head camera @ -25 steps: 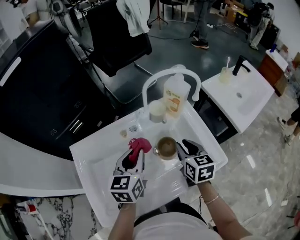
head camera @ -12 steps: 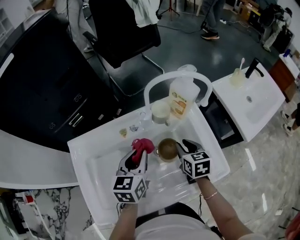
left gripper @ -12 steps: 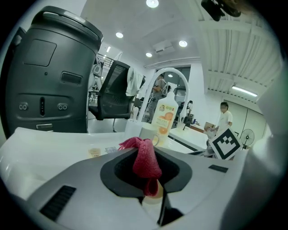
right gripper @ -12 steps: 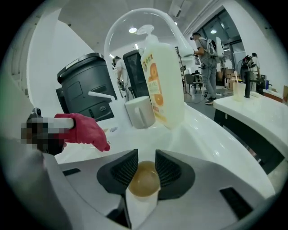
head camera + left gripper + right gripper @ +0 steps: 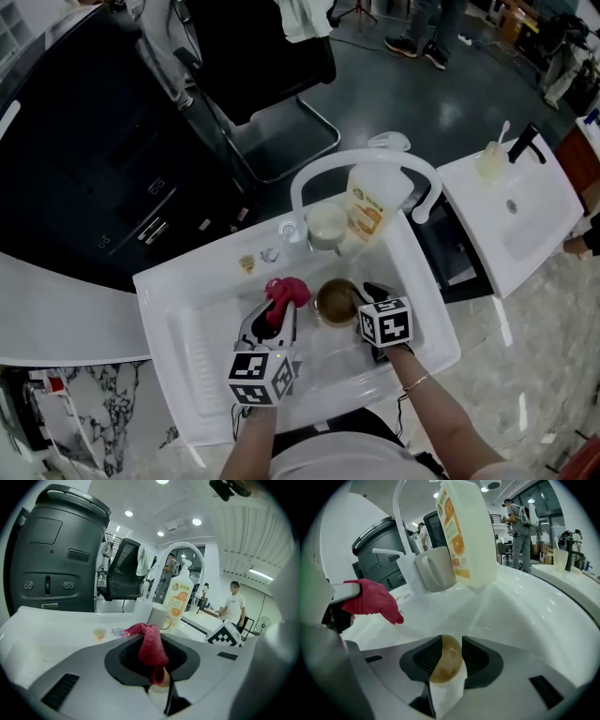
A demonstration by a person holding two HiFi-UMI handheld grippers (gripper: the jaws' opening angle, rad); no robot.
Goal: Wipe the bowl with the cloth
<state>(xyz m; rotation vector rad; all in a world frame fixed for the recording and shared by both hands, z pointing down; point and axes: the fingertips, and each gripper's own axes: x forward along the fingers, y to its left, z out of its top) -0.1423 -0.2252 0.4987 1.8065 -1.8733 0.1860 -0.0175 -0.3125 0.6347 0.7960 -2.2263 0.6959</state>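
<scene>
left gripper: clamped on the red cloth, low in the white sink | right gripper: jaws just opening, brown bowl between them, not squeezed | bowl: in basin, just right of cloth | behind: mug, bottle, faucet

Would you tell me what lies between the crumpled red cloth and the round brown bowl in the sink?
Only a narrow strip of the bare white sink separates the red cloth from the brown bowl, shown in the head view.
</scene>
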